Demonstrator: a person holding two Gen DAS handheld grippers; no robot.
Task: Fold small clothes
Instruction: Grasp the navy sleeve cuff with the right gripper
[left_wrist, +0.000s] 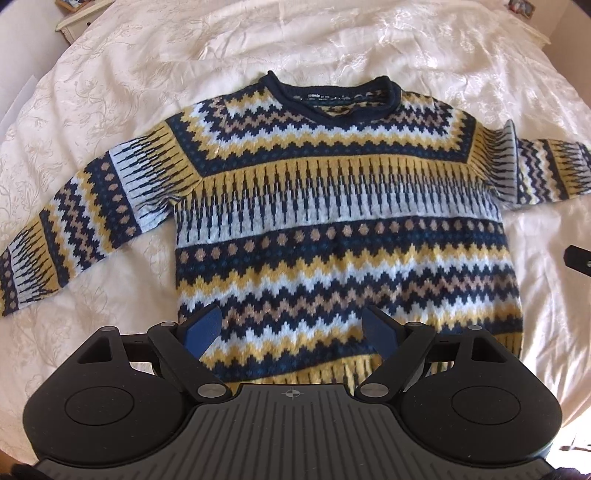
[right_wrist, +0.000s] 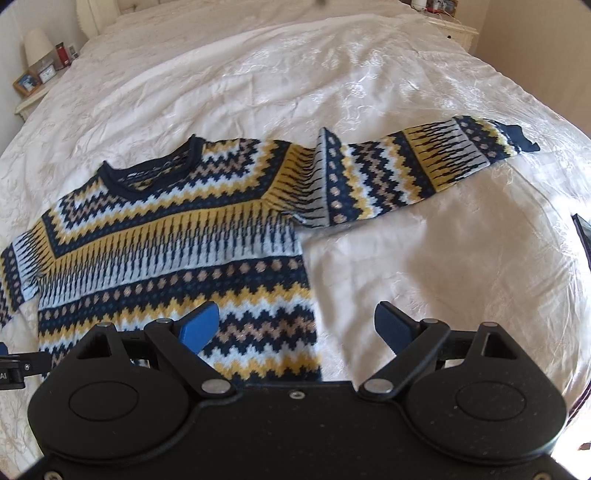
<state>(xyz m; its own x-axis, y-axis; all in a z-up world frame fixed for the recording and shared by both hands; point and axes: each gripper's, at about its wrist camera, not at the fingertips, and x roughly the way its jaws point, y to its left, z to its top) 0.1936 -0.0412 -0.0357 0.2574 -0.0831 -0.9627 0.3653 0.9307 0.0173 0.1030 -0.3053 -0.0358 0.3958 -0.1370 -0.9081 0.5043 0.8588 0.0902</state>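
Observation:
A small knitted sweater (left_wrist: 332, 206) in navy, yellow, pale blue and tan zigzags lies flat, front up, on the bed, collar away from me. Both sleeves are spread out to the sides. My left gripper (left_wrist: 291, 325) hovers open over the sweater's lower hem, nothing between its blue pads. In the right wrist view the same sweater (right_wrist: 166, 236) fills the left half, its right sleeve (right_wrist: 424, 170) stretching right with a raised fold near the shoulder. My right gripper (right_wrist: 295, 325) stands open above the sweater's lower right edge, holding nothing.
A cream embroidered bedspread (right_wrist: 424, 266) covers the bed. A nightstand (right_wrist: 33, 96) with a lamp, a clock and a picture frame stands at the far left, and another piece of furniture (right_wrist: 454, 29) at the far right. A dark object (right_wrist: 583, 236) sits at the right edge.

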